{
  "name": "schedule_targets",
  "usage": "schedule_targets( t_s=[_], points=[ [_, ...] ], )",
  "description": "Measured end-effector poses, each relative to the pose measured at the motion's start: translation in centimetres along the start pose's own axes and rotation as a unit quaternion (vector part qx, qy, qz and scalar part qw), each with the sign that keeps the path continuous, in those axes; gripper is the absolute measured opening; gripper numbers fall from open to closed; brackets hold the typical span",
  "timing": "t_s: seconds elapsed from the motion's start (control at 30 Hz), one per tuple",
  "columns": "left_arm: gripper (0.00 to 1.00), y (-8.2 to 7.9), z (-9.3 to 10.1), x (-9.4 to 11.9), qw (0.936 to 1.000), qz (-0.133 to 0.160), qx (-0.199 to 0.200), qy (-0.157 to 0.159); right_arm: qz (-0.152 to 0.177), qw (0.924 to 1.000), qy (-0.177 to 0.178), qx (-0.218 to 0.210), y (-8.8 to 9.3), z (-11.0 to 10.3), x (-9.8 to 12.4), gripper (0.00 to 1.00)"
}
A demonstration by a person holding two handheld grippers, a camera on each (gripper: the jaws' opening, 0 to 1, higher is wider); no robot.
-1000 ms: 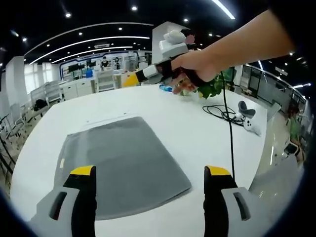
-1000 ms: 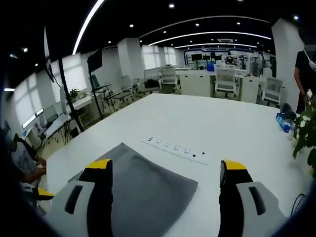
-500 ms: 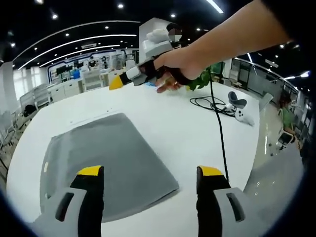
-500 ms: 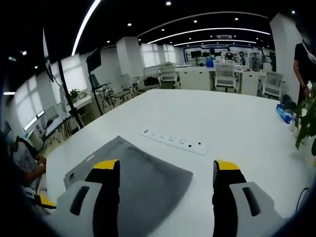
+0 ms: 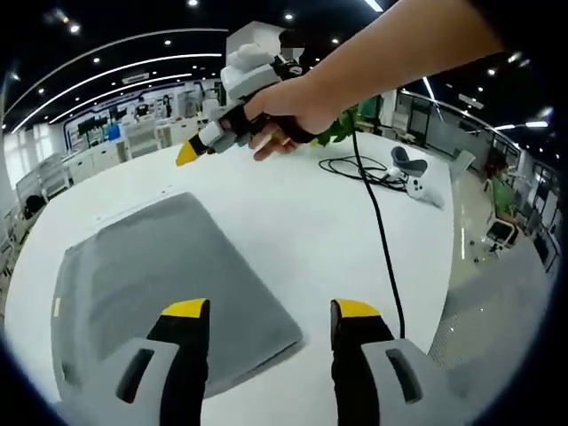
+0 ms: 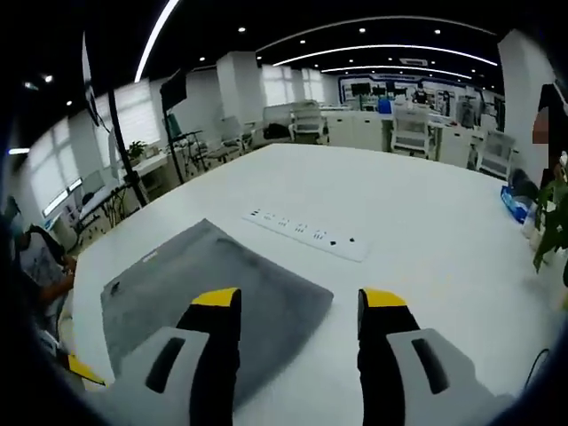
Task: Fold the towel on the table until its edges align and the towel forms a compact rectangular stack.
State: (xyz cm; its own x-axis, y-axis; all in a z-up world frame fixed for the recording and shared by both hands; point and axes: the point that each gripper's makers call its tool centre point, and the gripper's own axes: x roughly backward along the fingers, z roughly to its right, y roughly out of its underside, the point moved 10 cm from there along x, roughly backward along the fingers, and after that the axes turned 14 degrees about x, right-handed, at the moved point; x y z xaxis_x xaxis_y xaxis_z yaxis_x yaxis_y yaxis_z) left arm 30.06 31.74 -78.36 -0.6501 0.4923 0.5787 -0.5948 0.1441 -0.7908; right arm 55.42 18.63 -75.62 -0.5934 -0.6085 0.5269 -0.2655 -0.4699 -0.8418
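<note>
I am seeing both tools, left (image 5: 264, 309) and right (image 6: 299, 300), hovering spread over the seemingly flat grey towel (image 5: 151, 275) on the white surface (image 5: 302, 222).

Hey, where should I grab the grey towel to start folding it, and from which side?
Judging by how it lies, take the grey towel at a near corner. It lies flat and spread on the white table, so pinching the middle would bunch it. The left claw hangs open over the near edge; slide one jaw under that edge from the table side.
</note>
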Motion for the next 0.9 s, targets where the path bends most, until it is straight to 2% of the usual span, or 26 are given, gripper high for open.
schedule_targets(
  t_s=[0.13,0.43,0.53,0.6,0.73,0.9],
  points=[
    [0.4,0.5,0.3,-0.3,0.9997,-0.013,-0.015,0.012,-0.002,1.0,-0.005,-0.002,0.4,0.0,-0.7,0.44],
    [0.33,1.4,0.6,-1.7,0.9986,-0.036,-0.024,0.031,-0.006,0.9998,-0.017,0.013,1.5,1.3,-2.6,0.39],
    [0.29,2.1,0.8,-2.6,0.9963,-0.067,-0.034,0.042,-0.009,0.9997,-0.018,0.015,2.0,2.1,-3.5,0.37],
    [0.28,2.2,0.9,-3.0,0.9964,-0.063,-0.035,0.045,-0.009,0.9997,-0.017,0.018,2.2,2.1,-3.7,0.36],
    [0.27,2.7,1.3,-3.8,0.9947,-0.077,-0.046,0.051,-0.006,0.9997,-0.021,0.014,2.7,2.4,-4.1,0.31],
    [0.27,3.0,1.3,-4.1,0.994,-0.085,-0.053,0.043,-0.017,0.9996,-0.021,0.003,3.8,3.5,-5.5,0.3]
  ],
)
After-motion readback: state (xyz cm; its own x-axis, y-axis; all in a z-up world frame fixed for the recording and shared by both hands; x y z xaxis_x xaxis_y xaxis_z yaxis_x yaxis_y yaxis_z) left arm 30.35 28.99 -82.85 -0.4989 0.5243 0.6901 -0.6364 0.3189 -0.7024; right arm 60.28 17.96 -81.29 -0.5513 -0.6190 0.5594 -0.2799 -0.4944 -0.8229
